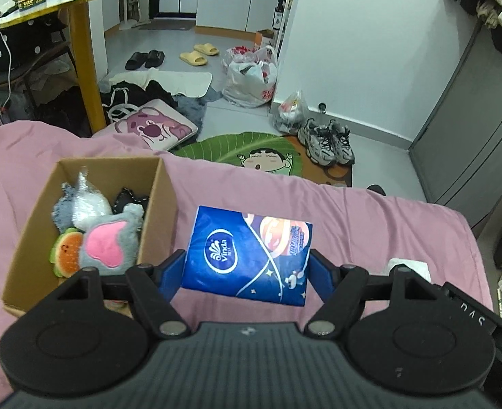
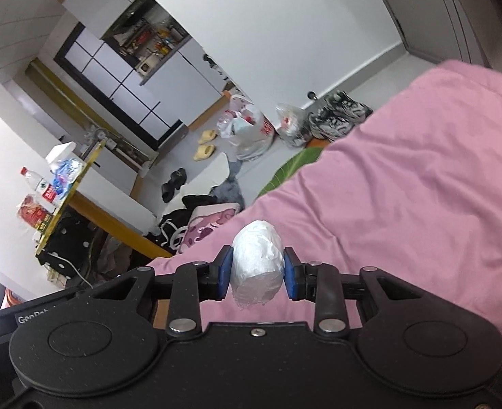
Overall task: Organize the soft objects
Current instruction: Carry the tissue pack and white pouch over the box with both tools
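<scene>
My left gripper (image 1: 245, 272) is shut on a blue Vinda tissue pack (image 1: 247, 254) and holds it above the pink bedspread (image 1: 370, 225), just right of a cardboard box (image 1: 29, 238). The box holds several soft toys: a grey-and-pink plush (image 1: 109, 243), a watermelon plush (image 1: 67, 252) and a white plastic-wrapped bundle (image 1: 89, 206). My right gripper (image 2: 257, 267) is tilted and shut on a white plastic-wrapped soft bundle (image 2: 257, 262), held above the pink bedspread (image 2: 404, 187).
A white cloth (image 1: 411, 267) lies on the bed at the right. Beyond the bed's edge are a green cartoon rug (image 1: 251, 150), sneakers (image 1: 325, 141), plastic bags (image 1: 251, 78), a pink cushion (image 1: 155, 127), a yellow-legged table (image 1: 84, 54) and a grey wardrobe (image 1: 472, 129).
</scene>
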A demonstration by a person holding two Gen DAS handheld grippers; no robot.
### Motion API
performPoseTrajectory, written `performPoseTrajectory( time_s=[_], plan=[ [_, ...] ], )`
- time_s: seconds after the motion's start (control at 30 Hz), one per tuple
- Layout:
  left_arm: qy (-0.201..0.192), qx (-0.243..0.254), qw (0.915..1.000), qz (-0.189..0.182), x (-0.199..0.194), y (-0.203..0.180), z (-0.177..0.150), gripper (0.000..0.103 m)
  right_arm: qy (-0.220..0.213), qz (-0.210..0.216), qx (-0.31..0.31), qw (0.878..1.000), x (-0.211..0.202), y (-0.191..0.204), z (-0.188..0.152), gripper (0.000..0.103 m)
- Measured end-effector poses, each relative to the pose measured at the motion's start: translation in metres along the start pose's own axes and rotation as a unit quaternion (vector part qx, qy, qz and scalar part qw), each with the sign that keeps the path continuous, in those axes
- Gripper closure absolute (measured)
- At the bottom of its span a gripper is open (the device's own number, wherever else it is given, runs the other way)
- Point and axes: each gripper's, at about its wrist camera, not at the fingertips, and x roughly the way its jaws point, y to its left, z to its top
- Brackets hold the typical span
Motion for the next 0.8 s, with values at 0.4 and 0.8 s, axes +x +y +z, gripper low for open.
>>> performPoseTrajectory(
  time_s=[0.4, 0.8],
  plan=[
    [-0.035, -0.018, 0.9992, -0.008, -0.051, 0.039, -0.001, 0.029, -0.028, 0.031, -0.041, 0.998, -0.035, 0.049, 0.0, 0.072],
    [-0.069, -0.043, 0.9966, -0.003, -0.096, 0.086, -0.007, 0.029, -0.026, 0.049, -0.073, 0.996, -0.053, 0.087, -0.009, 0.072]
  ],
)
